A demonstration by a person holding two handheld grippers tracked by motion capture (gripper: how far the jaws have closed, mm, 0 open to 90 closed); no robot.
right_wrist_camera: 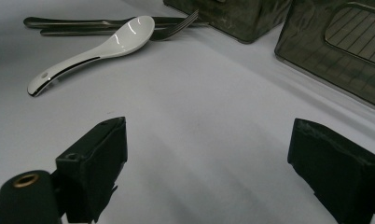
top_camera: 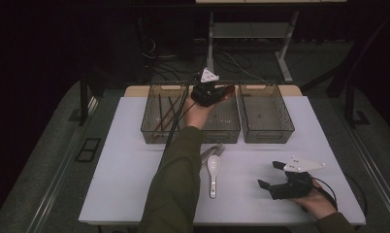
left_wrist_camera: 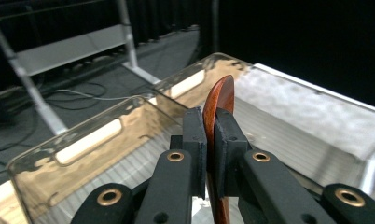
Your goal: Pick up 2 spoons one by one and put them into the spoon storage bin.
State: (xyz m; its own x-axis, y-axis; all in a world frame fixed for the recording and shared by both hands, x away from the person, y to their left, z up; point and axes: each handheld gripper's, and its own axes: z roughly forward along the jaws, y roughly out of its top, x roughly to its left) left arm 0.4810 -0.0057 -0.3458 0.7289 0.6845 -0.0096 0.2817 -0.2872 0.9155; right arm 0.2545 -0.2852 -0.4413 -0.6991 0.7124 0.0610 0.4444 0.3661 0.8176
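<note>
The left gripper (top_camera: 217, 92) is clamped on a wooden spoon (left_wrist_camera: 219, 100), its long axis pointing out over the middle bin (top_camera: 222, 127) directly below. The right gripper (top_camera: 272, 174) rests wide open and empty on the table (top_camera: 125, 170), well apart.

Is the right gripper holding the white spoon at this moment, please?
No: the right gripper has its jaws wide apart over bare table, and the white spoon lies untouched farther off.

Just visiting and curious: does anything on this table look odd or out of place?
Nothing looks spilled or broken. A white spoon and forks lie loose on the table outside the bins, while the left gripper holds a brown wooden utensil over a bin.
</note>
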